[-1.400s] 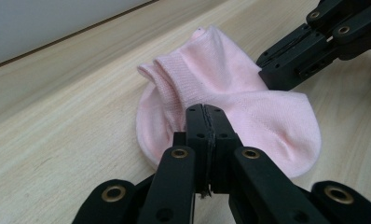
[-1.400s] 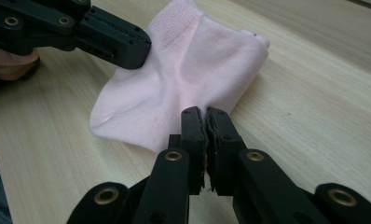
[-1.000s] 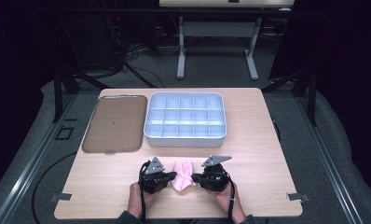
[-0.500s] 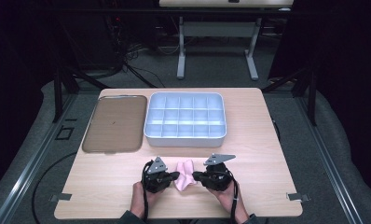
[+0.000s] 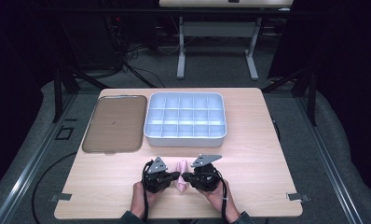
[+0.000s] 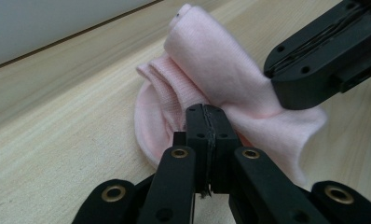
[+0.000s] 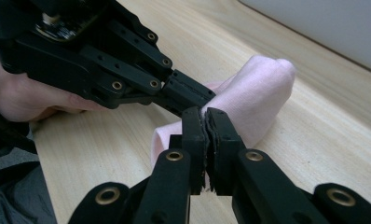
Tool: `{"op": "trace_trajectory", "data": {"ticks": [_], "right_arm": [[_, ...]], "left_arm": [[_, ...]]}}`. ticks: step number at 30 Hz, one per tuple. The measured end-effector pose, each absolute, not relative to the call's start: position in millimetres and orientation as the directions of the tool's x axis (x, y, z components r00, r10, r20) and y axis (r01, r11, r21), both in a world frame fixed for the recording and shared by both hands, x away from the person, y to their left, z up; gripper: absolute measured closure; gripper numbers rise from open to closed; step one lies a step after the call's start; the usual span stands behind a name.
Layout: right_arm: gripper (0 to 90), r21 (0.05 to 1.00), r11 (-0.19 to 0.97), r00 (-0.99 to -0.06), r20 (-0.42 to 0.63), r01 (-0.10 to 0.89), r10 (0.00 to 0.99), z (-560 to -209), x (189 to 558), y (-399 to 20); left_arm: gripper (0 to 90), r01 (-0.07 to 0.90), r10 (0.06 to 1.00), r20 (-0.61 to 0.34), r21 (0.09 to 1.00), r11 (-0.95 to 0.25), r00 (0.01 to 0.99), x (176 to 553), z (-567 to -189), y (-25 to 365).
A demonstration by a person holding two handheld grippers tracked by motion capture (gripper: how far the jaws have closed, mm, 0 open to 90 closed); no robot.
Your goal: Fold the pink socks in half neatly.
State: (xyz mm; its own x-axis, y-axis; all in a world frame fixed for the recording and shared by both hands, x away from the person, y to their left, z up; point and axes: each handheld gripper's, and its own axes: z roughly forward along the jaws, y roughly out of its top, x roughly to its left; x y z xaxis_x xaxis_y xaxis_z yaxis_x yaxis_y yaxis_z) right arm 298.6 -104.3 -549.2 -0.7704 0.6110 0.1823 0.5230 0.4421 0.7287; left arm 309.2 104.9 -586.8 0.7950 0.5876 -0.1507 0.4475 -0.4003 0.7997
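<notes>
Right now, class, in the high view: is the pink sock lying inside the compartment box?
No: the pink sock lies on the table between the two grippers, in front of the compartment box.

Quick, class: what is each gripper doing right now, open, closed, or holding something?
Left gripper: jaws closed, pinching the pink sock.
Right gripper: jaws closed, pinching the same pink sock from the other side.
</notes>
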Motion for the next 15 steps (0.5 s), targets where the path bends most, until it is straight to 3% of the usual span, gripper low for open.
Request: {"op": "trace_trajectory", "data": {"ticks": [5,15], "right_arm": [[86.9,0.724,0.448,-0.767,0.174,0.524,0.618,-549,299,-108],[86.8,0.718,0.463,-0.767,0.153,0.52,0.624,-545,299,-115]], "left_arm": [[80.4,0.422,0.58,-0.122,0.805,-0.416,0.805,306,-577,109],[85.6,0.47,0.61,-0.157,0.79,-0.395,0.776,314,-582,119]]}}
